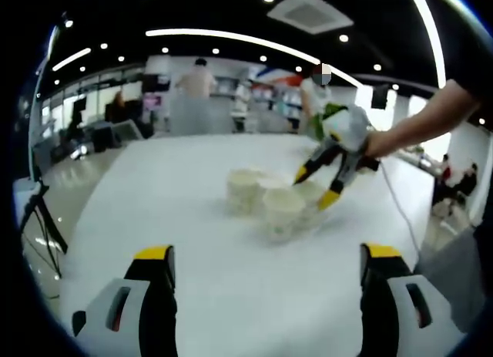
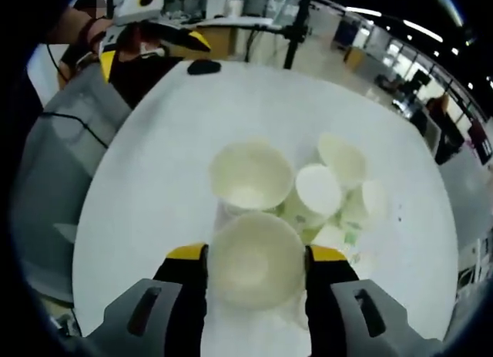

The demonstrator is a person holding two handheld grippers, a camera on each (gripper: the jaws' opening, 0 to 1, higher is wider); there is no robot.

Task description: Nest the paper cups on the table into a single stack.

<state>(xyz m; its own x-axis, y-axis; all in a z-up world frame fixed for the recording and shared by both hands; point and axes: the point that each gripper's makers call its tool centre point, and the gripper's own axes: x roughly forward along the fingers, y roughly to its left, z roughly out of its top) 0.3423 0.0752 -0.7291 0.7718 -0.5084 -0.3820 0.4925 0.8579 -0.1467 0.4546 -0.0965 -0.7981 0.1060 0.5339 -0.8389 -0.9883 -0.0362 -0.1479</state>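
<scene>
Early stage: cups clustered mid-table, no single stack yet, right gripper going for the first cup.

The paper cups [image 1: 269,199] sit bunched together on the white table [image 1: 192,287]: two stand upright and open, a near cup [image 2: 256,258] and an upright cup behind it [image 2: 251,176]; the others [image 2: 339,191] lie tipped on their sides just beside them, touching. No nesting visible that I can confirm, so by my read nearly everything is left to do. The right gripper [image 2: 256,264] has its jaws apart around the near cup, yellow tips close against its rim on both sides; can't tell if they're actually clamped or just bracketing it. The left gripper [image 1: 266,268] hangs back, jaws wide apart, holding nothing, well short of the cluster. Tipped cups likely need righting before stacking.
</scene>
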